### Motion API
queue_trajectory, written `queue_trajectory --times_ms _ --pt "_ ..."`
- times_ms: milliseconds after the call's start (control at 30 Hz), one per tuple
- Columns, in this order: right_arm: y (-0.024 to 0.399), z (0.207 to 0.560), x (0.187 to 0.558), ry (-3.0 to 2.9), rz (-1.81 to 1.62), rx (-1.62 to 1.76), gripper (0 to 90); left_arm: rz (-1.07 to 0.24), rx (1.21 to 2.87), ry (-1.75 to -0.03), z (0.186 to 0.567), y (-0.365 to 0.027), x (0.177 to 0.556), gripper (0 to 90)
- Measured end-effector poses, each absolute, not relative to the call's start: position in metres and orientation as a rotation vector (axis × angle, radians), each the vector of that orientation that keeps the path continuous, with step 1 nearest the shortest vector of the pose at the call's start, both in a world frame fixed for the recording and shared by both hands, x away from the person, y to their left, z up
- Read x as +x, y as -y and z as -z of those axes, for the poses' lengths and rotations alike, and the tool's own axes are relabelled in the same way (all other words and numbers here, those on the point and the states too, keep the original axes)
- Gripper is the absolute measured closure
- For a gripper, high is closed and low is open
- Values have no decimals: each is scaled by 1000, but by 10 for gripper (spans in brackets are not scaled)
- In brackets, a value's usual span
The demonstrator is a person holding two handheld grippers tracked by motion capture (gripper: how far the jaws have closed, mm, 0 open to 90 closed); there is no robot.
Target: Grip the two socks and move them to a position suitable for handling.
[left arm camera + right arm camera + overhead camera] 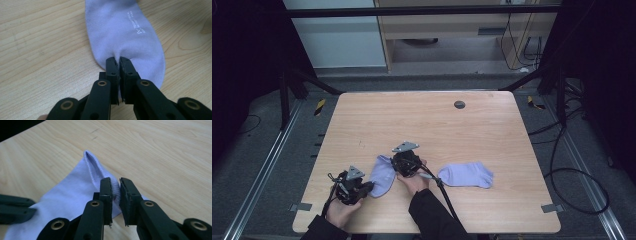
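**Both jaws pinch one sock; either hold could slip**

Jaws of the left gripper [118,63] are clenched on the toe of the lilac sock [125,37]; the right gripper [115,185] pinches its cuff edge, near the table's [437,125] front. Both bites are shallow, so pulling apart could tug the fabric free. The second sock [466,174] lies just right.

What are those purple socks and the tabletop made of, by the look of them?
The held sock looks like soft, matte knit fabric: ribbed stitches at its cuff, puckering where the left gripper pinches it. The other sock looks alike. The table shows pale wood grain, possibly laminate.
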State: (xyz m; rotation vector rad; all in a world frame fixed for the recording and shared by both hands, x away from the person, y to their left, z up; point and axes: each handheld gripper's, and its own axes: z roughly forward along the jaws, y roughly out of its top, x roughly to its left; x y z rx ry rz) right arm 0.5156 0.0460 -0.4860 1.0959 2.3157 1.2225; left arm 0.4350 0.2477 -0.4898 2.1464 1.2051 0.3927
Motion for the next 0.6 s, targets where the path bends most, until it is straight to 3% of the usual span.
queue_trajectory --times_ms 100,267,367,600 --pt "-45 486 518 -2317 -1205 1079 747 -395 2131 -1218 490 -248 435 838" --pt "-34 472 522 -2258 -1229 1051 676 -406 2056 -1245 485 -254 432 695" --pt "-29 470 524 -2250 -1232 1055 666 -411 2025 -1271 482 -257 430 660" --pt "-27 482 534 -2311 -1163 1071 646 -389 2042 -1324 486 -256 429 642"
